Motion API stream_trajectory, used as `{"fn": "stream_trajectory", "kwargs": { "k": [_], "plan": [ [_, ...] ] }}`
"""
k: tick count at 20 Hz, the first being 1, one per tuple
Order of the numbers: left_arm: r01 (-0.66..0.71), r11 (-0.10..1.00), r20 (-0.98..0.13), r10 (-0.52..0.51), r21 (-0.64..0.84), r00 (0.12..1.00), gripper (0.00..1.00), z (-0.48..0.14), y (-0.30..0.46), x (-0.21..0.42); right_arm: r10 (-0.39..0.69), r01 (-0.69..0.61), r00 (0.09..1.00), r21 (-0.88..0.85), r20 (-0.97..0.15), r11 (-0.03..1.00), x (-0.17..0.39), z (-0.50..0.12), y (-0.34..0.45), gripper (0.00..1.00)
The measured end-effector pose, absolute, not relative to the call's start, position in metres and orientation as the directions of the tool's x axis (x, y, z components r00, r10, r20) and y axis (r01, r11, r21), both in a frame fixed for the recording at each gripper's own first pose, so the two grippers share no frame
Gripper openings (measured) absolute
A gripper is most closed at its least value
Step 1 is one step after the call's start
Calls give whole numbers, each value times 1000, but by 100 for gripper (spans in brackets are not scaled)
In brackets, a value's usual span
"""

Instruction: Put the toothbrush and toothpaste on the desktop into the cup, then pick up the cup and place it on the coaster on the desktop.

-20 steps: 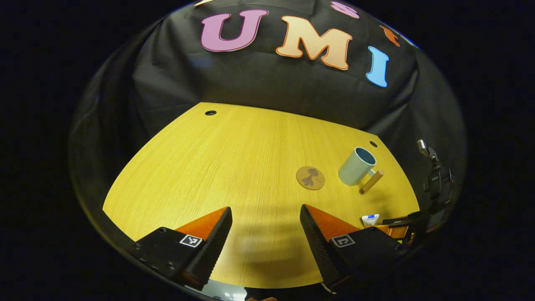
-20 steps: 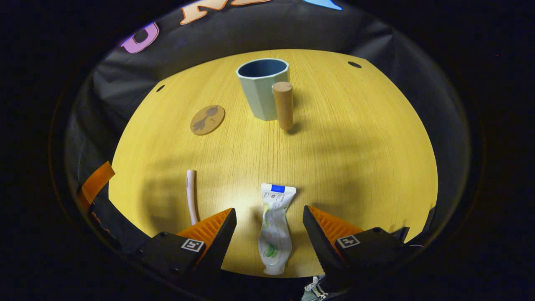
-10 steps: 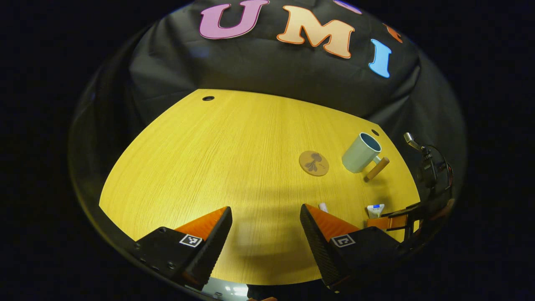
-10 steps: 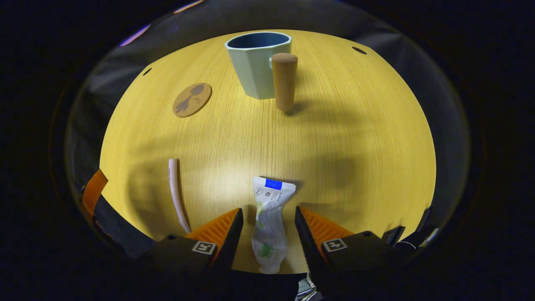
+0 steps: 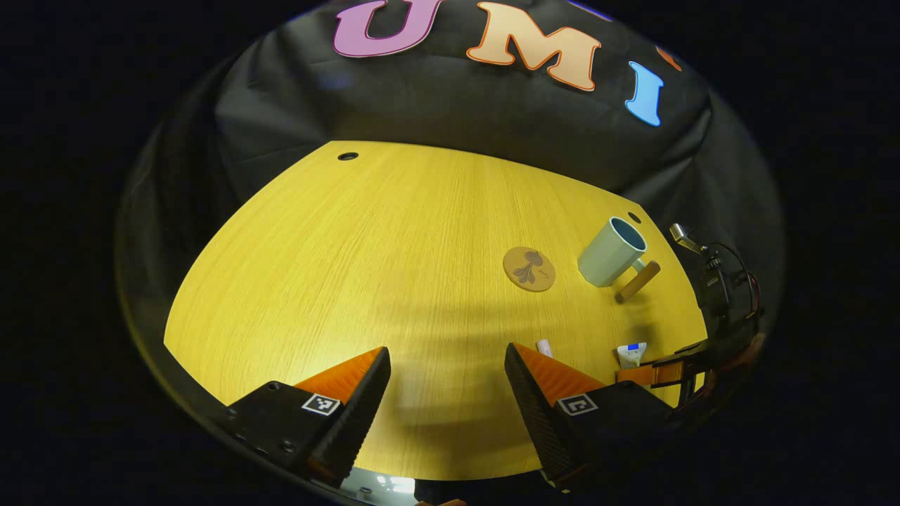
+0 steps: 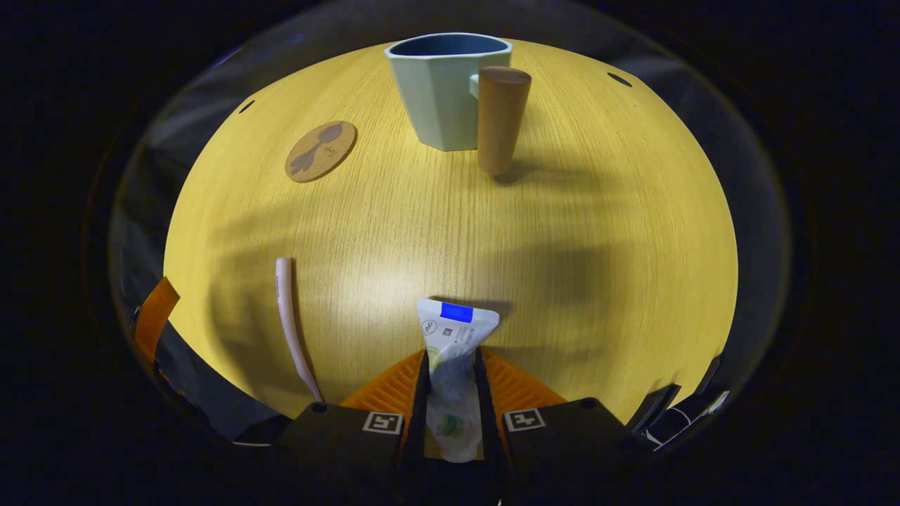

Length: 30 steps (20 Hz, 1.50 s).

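Note:
In the right gripper view, my right gripper [image 6: 450, 376] is shut on the white toothpaste tube [image 6: 453, 337], whose flat blue-marked end sticks out ahead of the fingers. The pale pink toothbrush [image 6: 290, 316] lies on the desk to its left. A pale green cup [image 6: 439, 95] with a brown wooden handle [image 6: 500, 119] stands upright at the far side, the round brown coaster [image 6: 320, 151] to its left. In the left gripper view, my left gripper [image 5: 446, 379] hangs open over bare desk; the cup [image 5: 609, 253], coaster [image 5: 529, 268] and toothpaste tube [image 5: 630, 353] sit at the right.
The yellow wooden desk [image 5: 380, 267] has small cable holes near its back corners. In the left gripper view, the right gripper's body with its cables [image 5: 717, 309] stands at the desk's right edge. An orange part of the left gripper [image 6: 155, 316] shows at the left edge of the right gripper view.
My right gripper's fingers have come together from wide open onto the toothpaste tube. The left gripper has barely moved and stays open.

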<state>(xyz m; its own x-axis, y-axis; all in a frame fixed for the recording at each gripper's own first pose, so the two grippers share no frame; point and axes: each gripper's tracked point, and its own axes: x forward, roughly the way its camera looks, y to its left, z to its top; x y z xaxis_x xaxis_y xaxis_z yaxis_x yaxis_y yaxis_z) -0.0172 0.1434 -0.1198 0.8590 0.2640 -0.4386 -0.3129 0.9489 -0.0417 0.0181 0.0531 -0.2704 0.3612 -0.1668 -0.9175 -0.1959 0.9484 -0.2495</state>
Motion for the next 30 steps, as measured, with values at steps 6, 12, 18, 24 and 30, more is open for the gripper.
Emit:
{"fn": "stream_trajectory", "kwargs": {
  "k": [6,12,18,24,30],
  "plan": [
    [-288,956,-520,217,-59,827,95,-126,139,-25,-170,-193,358,-251,-918,948,19,-271,49,19],
    [-274,959,-647,163,-75,745,96,-137,133,-31,-108,-242,388,-214,-915,946,18,-270,49,17],
    [-295,954,-748,163,-45,643,94,-139,132,-36,27,-223,390,-66,-921,973,14,-269,48,11],
    [-320,947,-813,185,-1,553,79,-136,146,-37,95,-222,414,1,-905,975,14,-256,39,12],
    [-329,943,-846,218,54,487,53,-138,154,-39,116,-227,435,16,-893,974,11,-228,18,12]
  ]
}}
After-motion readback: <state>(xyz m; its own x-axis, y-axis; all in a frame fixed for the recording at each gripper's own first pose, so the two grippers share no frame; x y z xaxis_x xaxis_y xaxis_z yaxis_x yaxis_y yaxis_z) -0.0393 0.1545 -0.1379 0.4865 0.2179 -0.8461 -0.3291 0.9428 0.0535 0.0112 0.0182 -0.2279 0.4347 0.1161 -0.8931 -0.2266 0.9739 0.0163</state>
